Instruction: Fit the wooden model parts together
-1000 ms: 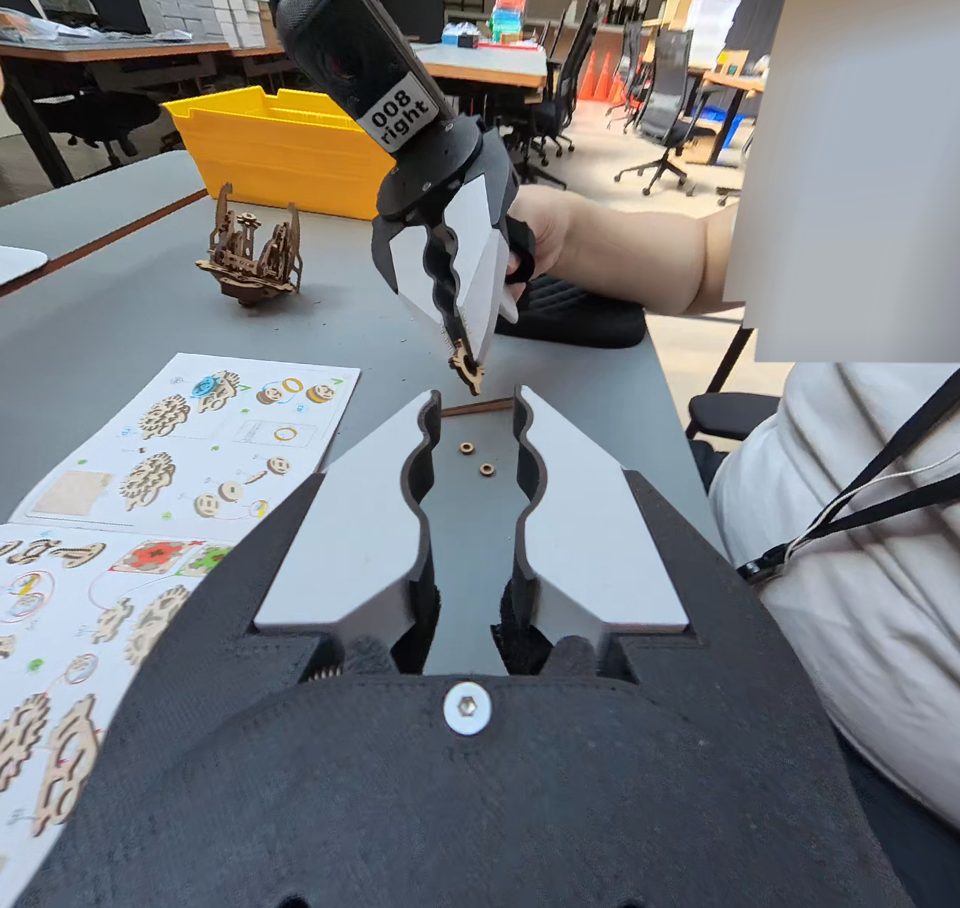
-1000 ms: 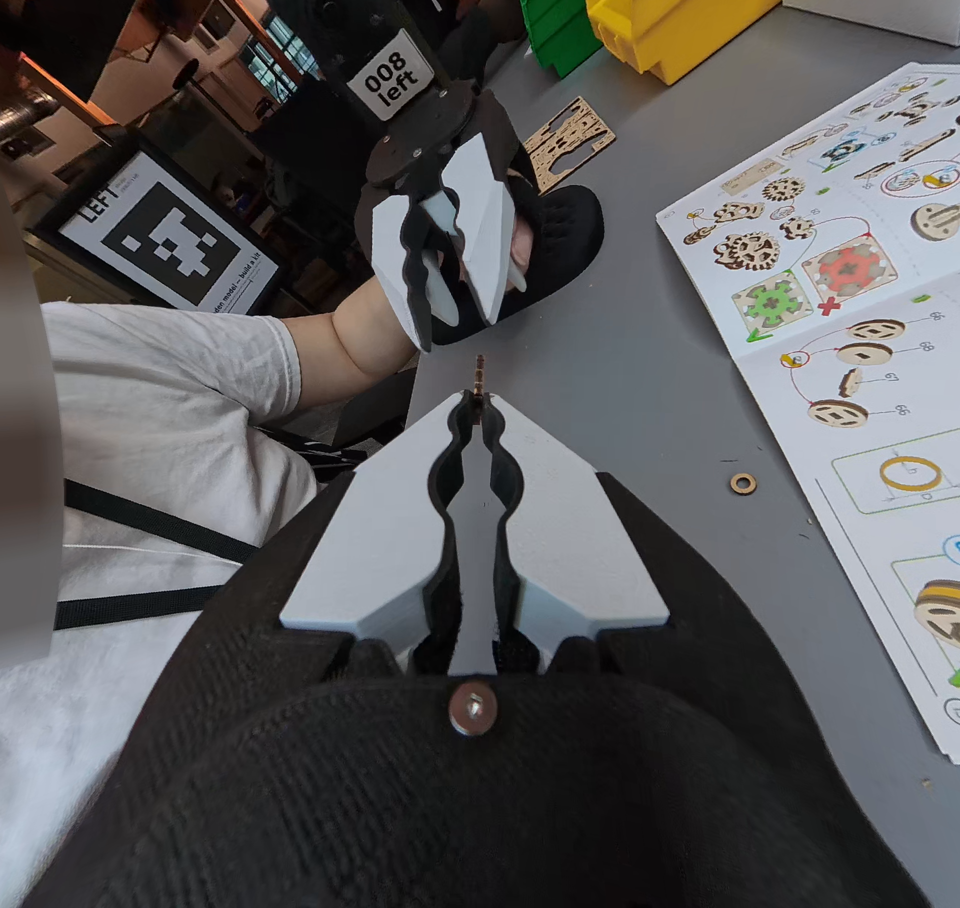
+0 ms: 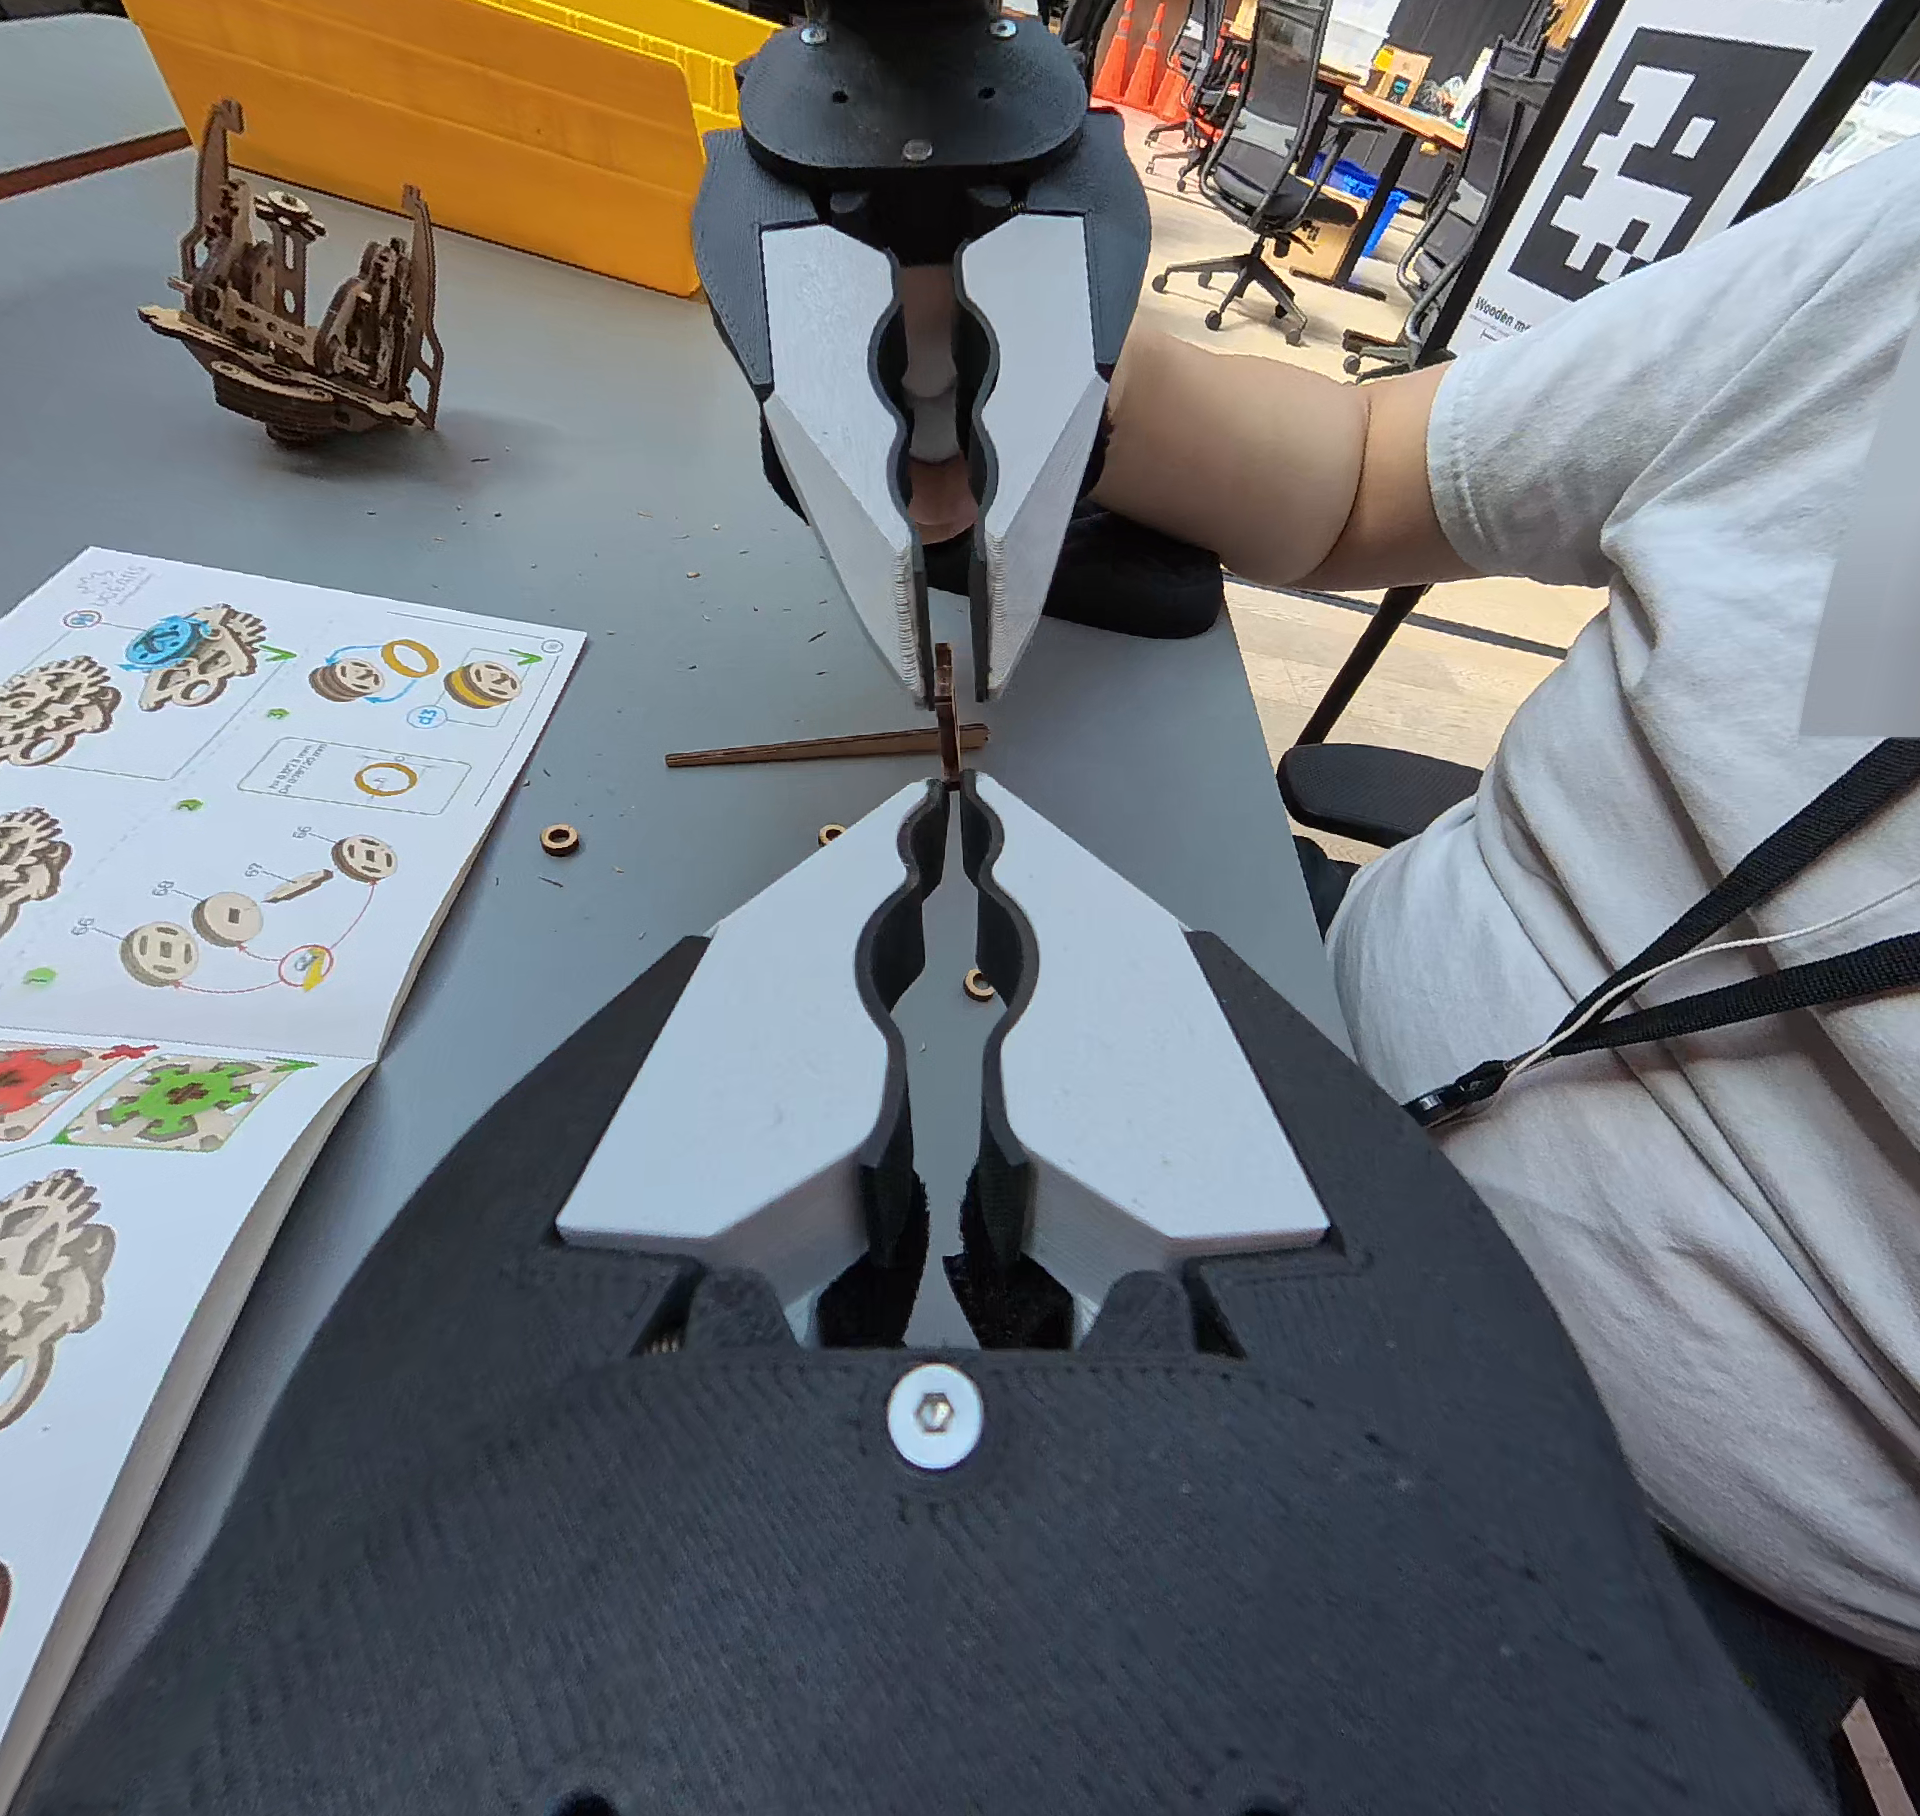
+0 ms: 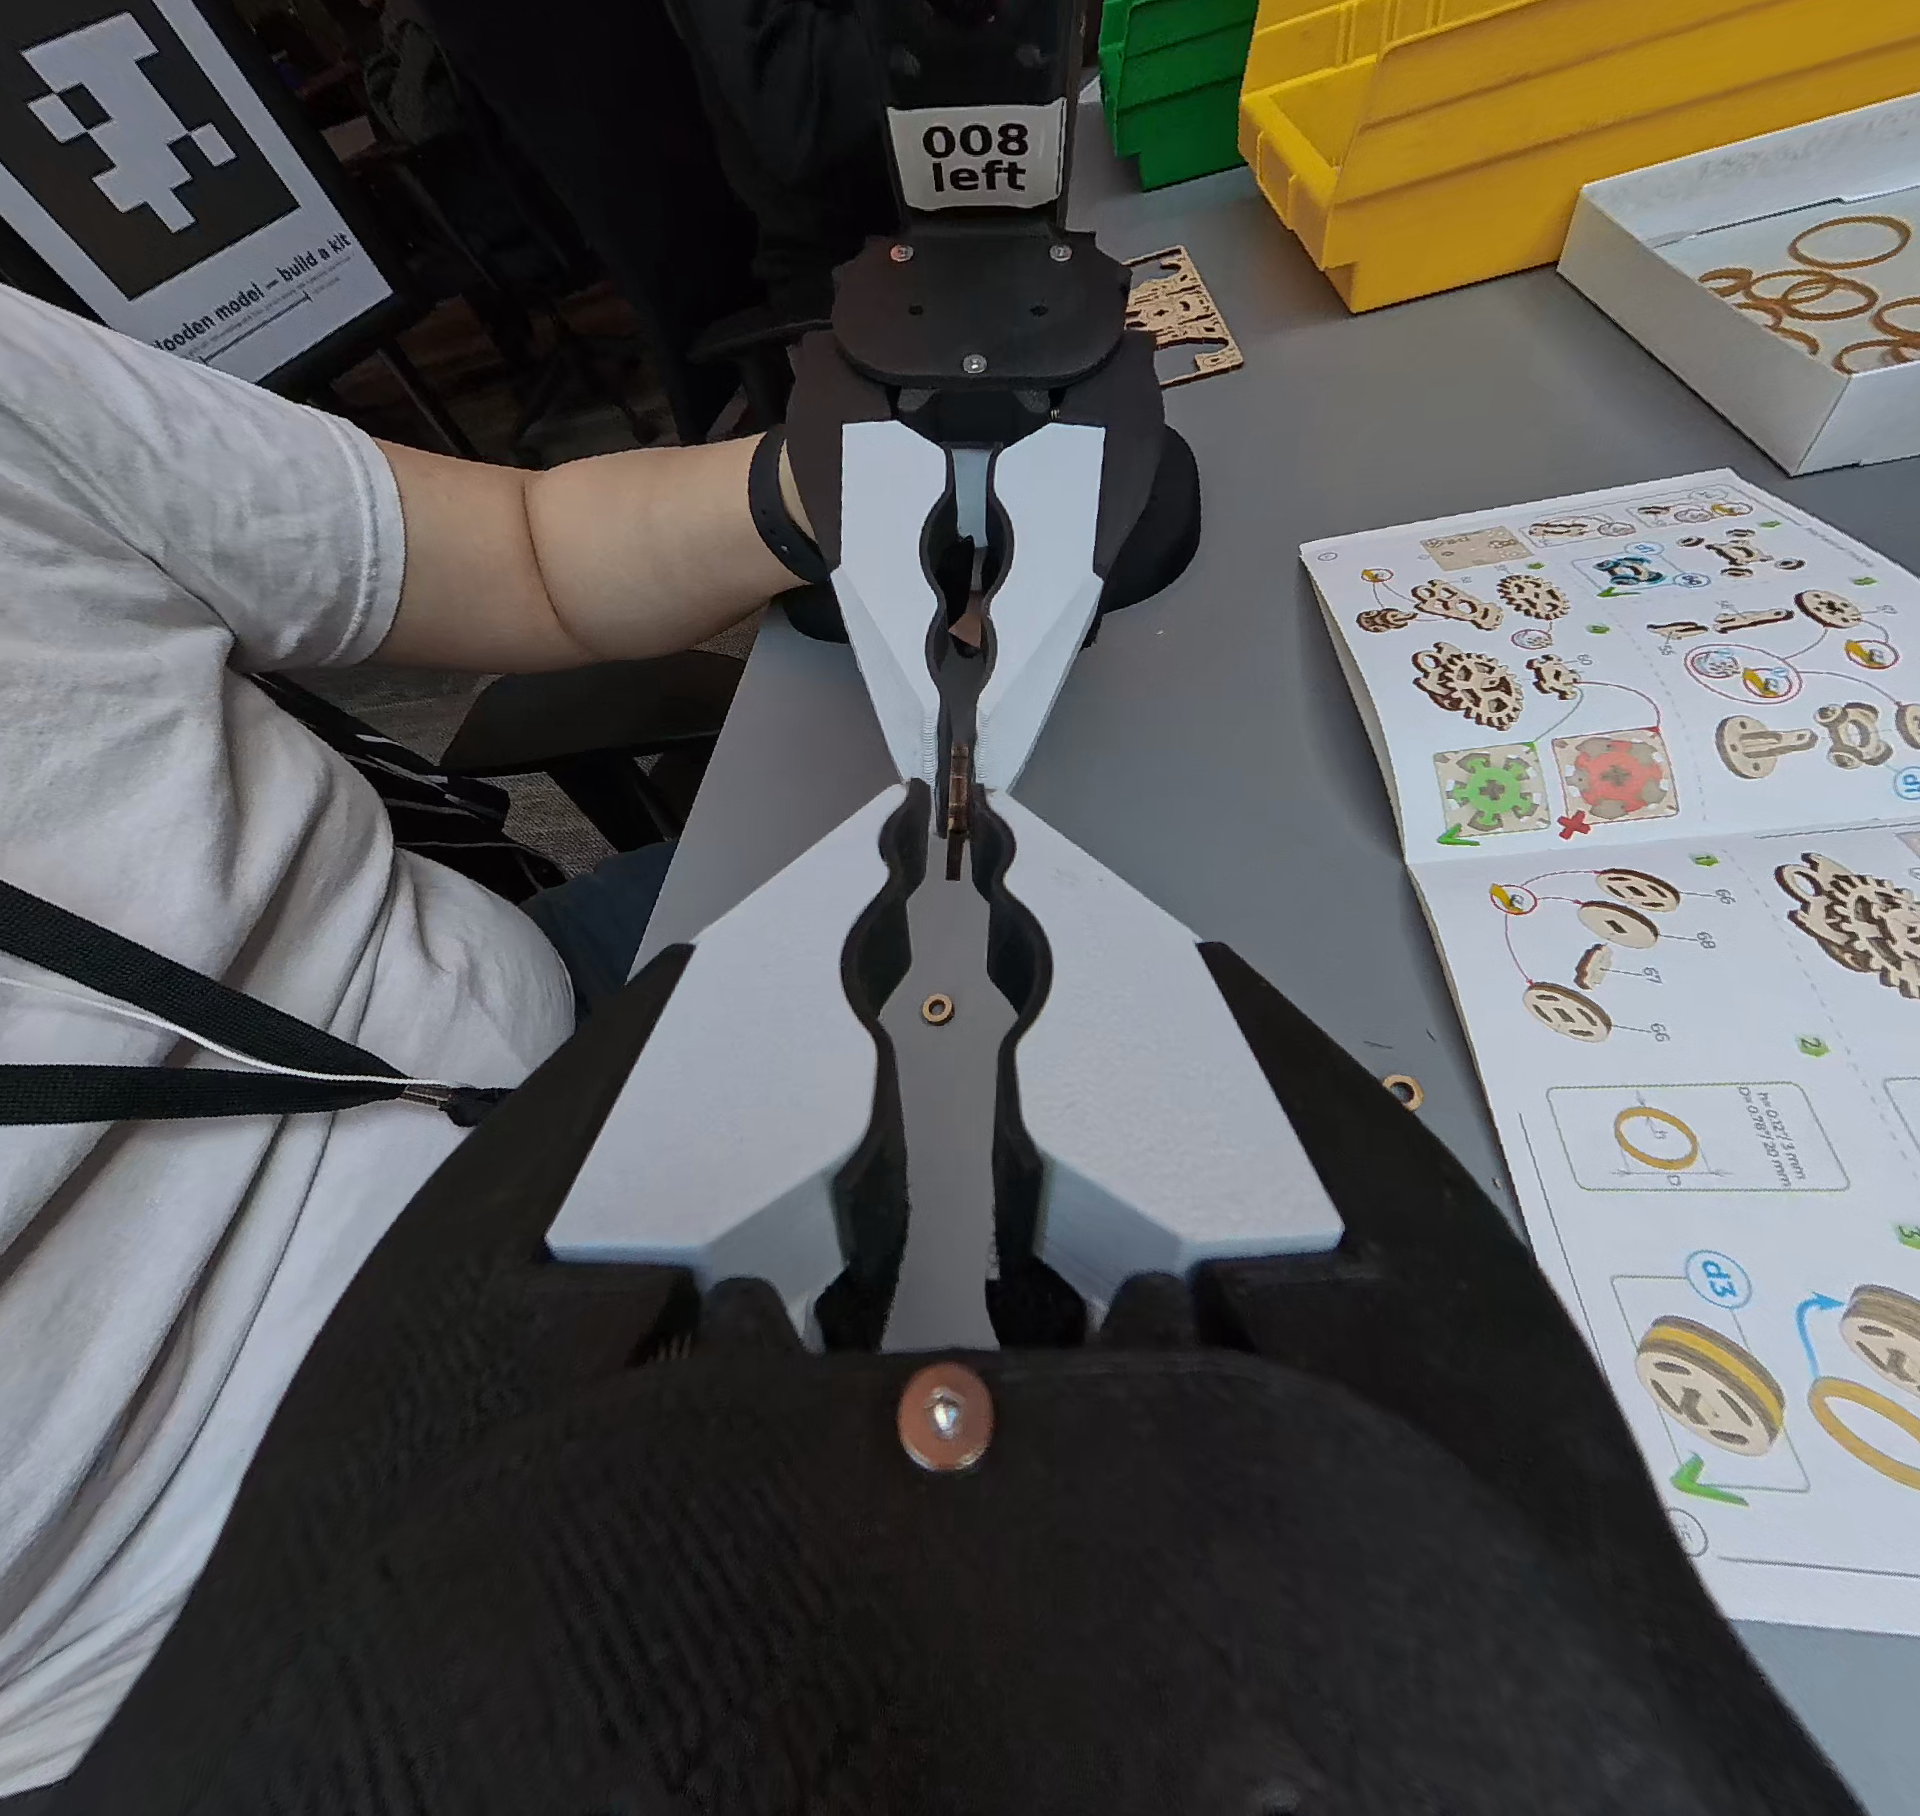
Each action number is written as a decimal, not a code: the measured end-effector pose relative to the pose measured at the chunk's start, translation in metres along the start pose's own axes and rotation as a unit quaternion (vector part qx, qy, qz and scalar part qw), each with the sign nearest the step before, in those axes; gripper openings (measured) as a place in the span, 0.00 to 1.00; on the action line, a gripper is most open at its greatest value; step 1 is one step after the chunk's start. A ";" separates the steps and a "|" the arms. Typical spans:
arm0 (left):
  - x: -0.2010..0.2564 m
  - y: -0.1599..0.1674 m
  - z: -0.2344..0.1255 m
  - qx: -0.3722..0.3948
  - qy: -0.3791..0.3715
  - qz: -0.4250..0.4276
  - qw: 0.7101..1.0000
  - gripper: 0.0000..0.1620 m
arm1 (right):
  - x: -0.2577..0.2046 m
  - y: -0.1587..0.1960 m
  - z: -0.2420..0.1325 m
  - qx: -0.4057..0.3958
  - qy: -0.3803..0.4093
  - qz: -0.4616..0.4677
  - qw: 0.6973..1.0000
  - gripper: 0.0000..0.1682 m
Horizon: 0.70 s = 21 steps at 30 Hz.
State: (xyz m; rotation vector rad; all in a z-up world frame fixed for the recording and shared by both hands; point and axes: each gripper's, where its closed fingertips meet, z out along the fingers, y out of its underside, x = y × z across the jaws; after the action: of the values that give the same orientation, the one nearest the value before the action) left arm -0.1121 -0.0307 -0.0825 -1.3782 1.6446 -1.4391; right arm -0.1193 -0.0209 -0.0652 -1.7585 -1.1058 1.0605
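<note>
A small flat wooden part [image 3: 943, 717] stands on edge between the two grippers, which meet tip to tip just above the grey table [image 3: 582, 478]. My left gripper [image 3: 951, 787] is shut on its near end. My right gripper [image 3: 951, 696] comes down from the far side with its jaws a little apart around the part's other end, and a gap shows beside the part. In the right wrist view the part [image 4: 956, 831] sits between the right gripper's [image 4: 954, 800] tips, and the left gripper [image 4: 958, 758] pinches it from the far side.
A thin wooden stick [image 3: 821, 750] and small wooden rings [image 3: 560, 839] [image 4: 938, 1009] lie on the table under the grippers. An open instruction booklet [image 3: 260, 779] lies to the left, with a built wooden ship model [image 3: 296, 312] and a yellow bin [image 3: 416, 83] behind it. A white box of rings [image 4: 1714, 343] also shows. My two grippers' fingertips are within a few centimetres of each other.
My left gripper was open and apart from the right; it has moved up to it and shut on the part. The right gripper's jaws have eased apart.
</note>
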 end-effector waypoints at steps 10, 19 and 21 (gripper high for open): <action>-0.001 0.005 0.003 -0.015 -0.004 0.001 1.000 0.00 | 0.004 0.012 0.006 -0.036 0.014 0.001 0.999 0.01; 0.000 0.009 -0.001 -0.009 -0.025 0.027 0.999 0.11 | 0.007 0.019 -0.004 -0.023 0.024 -0.026 0.999 0.00; 0.001 0.015 0.002 -0.023 -0.022 0.019 0.999 0.16 | 0.003 0.018 -0.006 0.007 -0.002 -0.011 1.000 0.00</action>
State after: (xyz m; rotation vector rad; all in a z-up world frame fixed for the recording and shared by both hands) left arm -0.1155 -0.0341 -0.0974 -1.3866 1.6761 -1.3469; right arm -0.1084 -0.0242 -0.0802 -1.7304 -1.1150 1.0557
